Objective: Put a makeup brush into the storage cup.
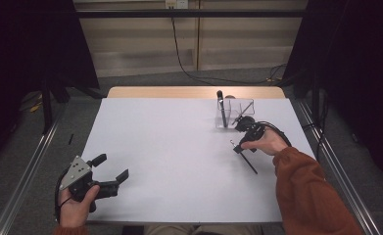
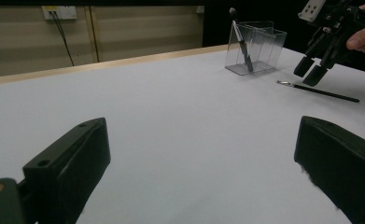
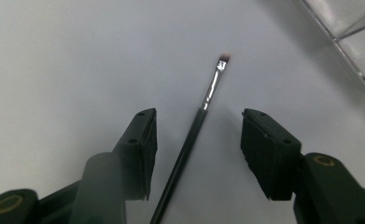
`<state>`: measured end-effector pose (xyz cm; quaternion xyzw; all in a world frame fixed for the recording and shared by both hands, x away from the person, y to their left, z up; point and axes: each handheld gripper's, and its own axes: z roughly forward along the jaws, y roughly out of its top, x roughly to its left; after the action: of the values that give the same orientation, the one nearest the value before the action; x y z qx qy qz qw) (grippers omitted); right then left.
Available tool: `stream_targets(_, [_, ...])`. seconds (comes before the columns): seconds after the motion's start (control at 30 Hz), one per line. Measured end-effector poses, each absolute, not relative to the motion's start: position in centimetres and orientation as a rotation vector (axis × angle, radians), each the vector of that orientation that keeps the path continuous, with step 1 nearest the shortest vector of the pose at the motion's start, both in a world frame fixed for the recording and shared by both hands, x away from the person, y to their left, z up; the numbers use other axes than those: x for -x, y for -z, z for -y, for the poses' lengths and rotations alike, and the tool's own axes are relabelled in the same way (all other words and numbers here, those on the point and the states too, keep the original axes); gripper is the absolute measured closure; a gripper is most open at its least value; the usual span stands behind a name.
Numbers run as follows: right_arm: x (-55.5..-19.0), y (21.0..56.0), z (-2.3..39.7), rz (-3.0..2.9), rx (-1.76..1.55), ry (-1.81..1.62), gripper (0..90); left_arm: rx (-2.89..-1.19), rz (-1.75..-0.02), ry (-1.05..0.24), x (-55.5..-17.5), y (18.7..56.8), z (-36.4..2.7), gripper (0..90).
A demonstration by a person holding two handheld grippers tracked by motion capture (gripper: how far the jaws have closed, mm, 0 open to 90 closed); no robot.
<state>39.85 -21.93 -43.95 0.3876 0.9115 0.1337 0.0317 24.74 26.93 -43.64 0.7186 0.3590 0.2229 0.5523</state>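
Observation:
A thin black makeup brush (image 1: 250, 166) lies flat on the white table (image 1: 179, 161), its silver ferrule and small tip pointing toward a clear plastic holder (image 1: 234, 112). My right gripper (image 1: 237, 148) hovers open just over the brush's tip end. In the right gripper view the brush (image 3: 194, 135) runs between the two spread jaws, untouched, with the gripper (image 3: 199, 149) straddling it. A second dark brush (image 1: 221, 107) stands upright in the holder's left compartment. My left gripper (image 1: 111, 167) rests open near the front left of the table, holding nothing.
The holder (image 2: 257, 46) has several clear compartments and stands near the table's far right. From the left gripper (image 2: 203, 172) the lying brush (image 2: 320, 92) and the right gripper (image 2: 311, 70) show far off. A wooden strip (image 1: 194, 92) edges the table's far side.

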Motion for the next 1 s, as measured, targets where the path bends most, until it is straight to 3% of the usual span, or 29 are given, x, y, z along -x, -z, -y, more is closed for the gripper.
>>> stream_targets(0.37, [-40.0, 45.0, 21.2, -2.846, -1.205, -0.297, 60.3, -1.709, -0.849, -0.521, -24.8, 43.7, -26.9, 3.7])
stream_targets(0.73, [-40.1, 45.1, 20.8, -2.842, -1.24, -0.254, 64.9, -1.71, -0.849, -0.518, -24.8, 43.8, -26.8, 3.7])
stream_targets(1.0, [-40.5, 45.1, 21.0, -2.839, -1.281, -0.229, 78.9, -1.717, -0.844, -0.517, -24.8, 43.8, -26.7, 3.7])
